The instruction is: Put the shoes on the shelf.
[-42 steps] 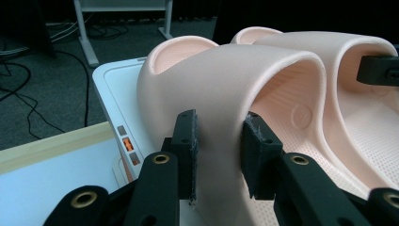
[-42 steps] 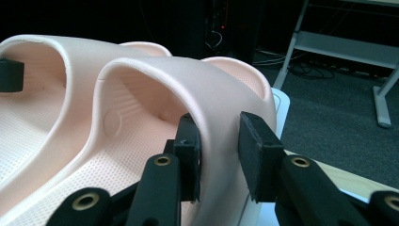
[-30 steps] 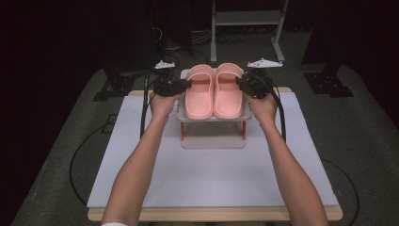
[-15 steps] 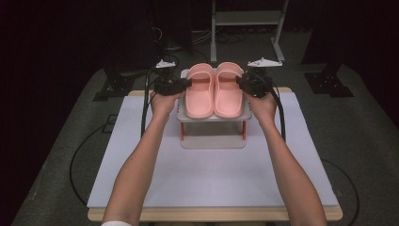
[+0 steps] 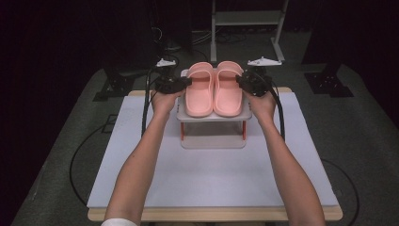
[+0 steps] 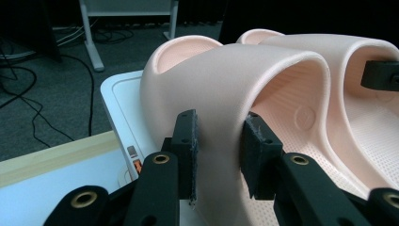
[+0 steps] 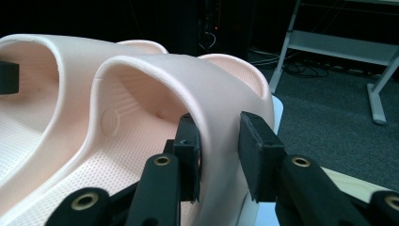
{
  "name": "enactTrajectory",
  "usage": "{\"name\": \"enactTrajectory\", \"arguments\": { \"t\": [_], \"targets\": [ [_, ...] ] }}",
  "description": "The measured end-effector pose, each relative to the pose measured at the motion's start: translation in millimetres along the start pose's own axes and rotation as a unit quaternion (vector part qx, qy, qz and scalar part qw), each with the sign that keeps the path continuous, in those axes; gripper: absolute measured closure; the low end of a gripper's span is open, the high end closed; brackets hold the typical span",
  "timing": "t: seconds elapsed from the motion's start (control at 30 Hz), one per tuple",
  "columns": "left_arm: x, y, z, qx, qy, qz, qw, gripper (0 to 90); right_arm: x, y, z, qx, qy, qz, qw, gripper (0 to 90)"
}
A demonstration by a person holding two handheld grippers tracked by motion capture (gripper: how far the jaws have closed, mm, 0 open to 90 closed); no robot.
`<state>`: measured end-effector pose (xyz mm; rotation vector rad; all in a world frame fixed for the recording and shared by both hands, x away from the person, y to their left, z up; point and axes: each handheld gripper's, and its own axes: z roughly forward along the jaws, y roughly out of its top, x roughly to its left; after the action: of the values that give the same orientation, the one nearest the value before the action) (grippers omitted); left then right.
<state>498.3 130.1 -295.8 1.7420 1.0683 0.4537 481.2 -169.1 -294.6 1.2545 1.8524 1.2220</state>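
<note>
My left gripper (image 6: 217, 157) clamps the left slipper's (image 5: 200, 92) strap, my right gripper (image 7: 219, 157) clamps the right slipper's (image 5: 229, 89); both slippers sit side by side on the rack (image 5: 214, 117).

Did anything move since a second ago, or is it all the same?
Nothing visibly changed. The left gripper is still clamped on the strap of the left slipper, and the right gripper on the strap of the right slipper. Both slippers still sit side by side on the small white stand, and both hands stayed where they were.
</note>
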Motion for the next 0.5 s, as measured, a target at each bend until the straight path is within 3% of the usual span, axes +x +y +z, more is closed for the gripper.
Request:
{"name": "enactTrajectory", "arguments": {
  "t": [0.5],
  "targets": [
    [0.9,0.2,1.6,-0.002,0.001,-0.002,1.0,68.5,-0.4,1.2,3.4,0.001,-0.005,0.0,1.0,68.8]
  ]
}}
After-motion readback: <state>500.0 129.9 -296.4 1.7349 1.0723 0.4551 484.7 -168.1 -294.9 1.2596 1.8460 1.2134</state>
